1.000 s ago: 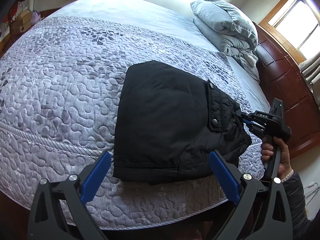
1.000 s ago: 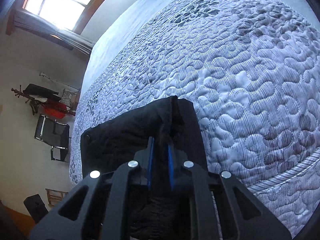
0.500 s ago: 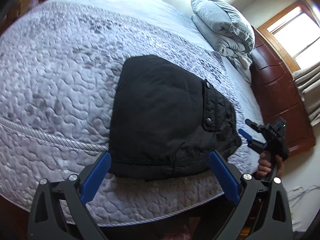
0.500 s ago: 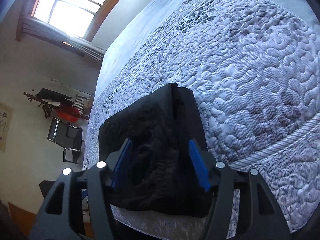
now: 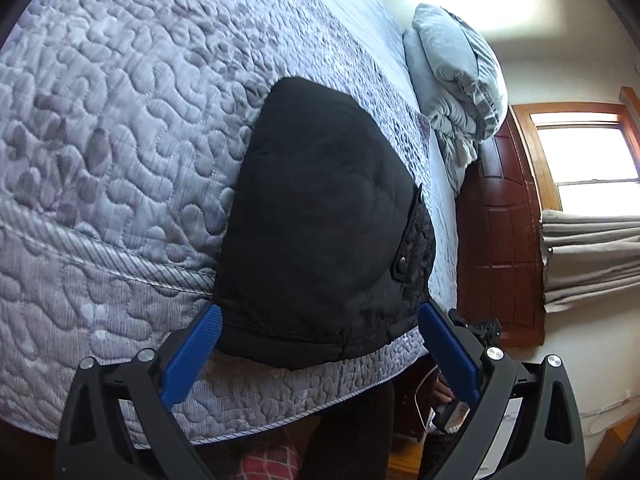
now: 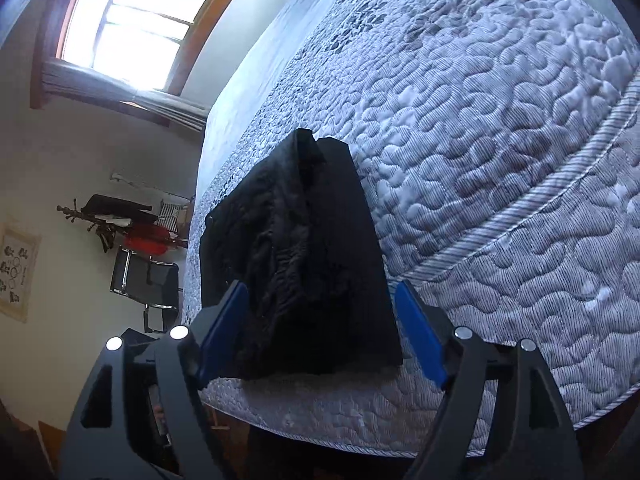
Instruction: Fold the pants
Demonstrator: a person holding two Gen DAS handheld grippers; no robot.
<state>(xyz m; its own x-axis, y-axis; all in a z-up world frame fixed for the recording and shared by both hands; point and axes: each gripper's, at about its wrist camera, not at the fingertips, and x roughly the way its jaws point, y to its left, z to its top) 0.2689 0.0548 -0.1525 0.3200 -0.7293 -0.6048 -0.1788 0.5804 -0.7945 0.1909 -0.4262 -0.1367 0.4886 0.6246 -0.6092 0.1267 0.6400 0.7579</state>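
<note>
The left gripper [image 5: 316,334] hangs spread wide and empty just off the bed's near edge. The right gripper [image 6: 320,312] is likewise released, gaping before the same bundle. The pants [image 5: 320,220] lie folded on the quilt [image 5: 120,120] near that edge. Farther back sits a folded duvet [image 5: 456,80].

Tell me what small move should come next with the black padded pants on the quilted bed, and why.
Probably draw both grippers back and stop. The black padded pants lie as a compact folded stack near the edge of the grey quilted bedspread. The left gripper and right gripper are both open and hold nothing, so the fold looks complete.
</note>
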